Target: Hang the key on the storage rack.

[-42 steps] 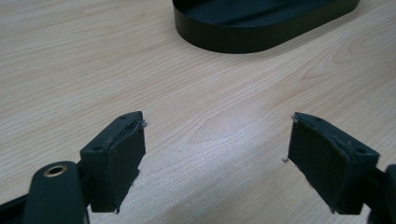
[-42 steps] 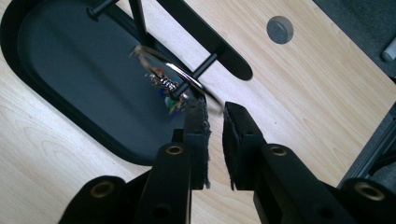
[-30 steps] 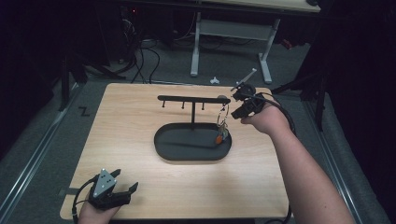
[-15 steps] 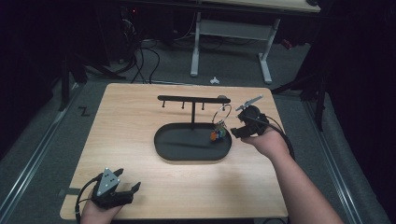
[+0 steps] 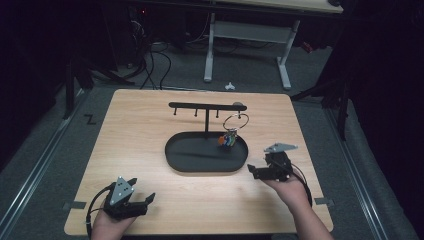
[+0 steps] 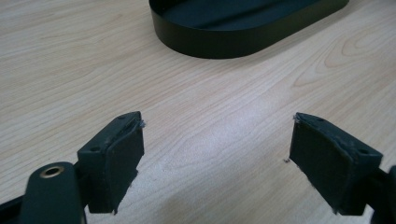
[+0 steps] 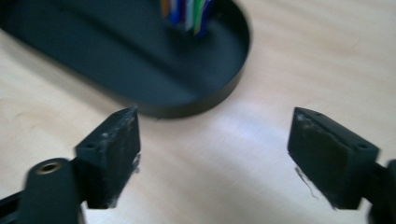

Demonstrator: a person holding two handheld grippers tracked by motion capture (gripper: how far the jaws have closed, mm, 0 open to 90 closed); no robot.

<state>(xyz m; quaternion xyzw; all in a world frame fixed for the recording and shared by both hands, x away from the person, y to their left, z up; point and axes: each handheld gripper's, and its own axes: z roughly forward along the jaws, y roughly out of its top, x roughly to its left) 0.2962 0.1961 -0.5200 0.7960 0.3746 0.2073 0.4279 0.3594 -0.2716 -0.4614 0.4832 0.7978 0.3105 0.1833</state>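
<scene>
The key ring hangs from the right end of the black rack, on the hook nearest that end, and its bunch of coloured tags dangles down to the right part of the black oval tray that forms the rack's base. The rack and tray stand near the middle of the wooden counter, a little toward the far edge. In the right gripper view the tags show at the top, striped orange, blue, white and green, hanging over the tray floor.

The right tool sits low over the counter just off the tray's right end, well below the ring and apart from it. Its jaws have just been opening and now stand spread wide, with bare wood and the tray's rim between them and nothing pinched. The right gripper view is slightly blurred.

The left tool is near the counter's near-left corner, well apart from the tray. Its jaws are also spread wide and pinch nothing; the left gripper view shows plain wood grain between the pads and the tray's near wall farther off.
</scene>
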